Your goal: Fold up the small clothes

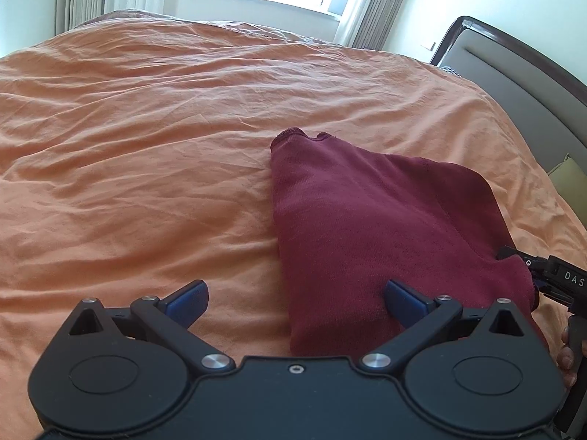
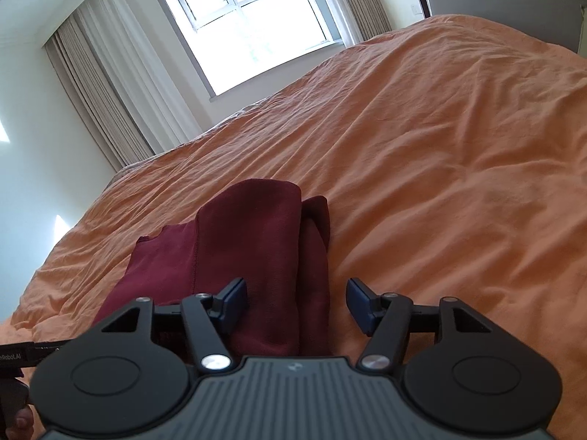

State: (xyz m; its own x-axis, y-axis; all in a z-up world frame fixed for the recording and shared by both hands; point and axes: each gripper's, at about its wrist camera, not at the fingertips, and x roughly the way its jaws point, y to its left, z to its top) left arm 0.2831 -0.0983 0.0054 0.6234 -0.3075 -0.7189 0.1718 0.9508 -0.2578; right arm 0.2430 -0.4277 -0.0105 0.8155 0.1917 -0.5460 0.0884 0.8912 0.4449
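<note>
Two claws over a dark red cloth on an orange bed

The left gripper is spread wide and holds nothing; the dark red cloth lies folded on the orange bedsheet, at about 1 o'clock from it. The right gripper is wide too and holds nothing, with the cloth at 11 o'clock, under its left finger.

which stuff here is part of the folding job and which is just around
Job: maroon garment, left gripper, right gripper, both open.
Just around: orange bedspread, window, curtains, headboard, green pillow.
</note>
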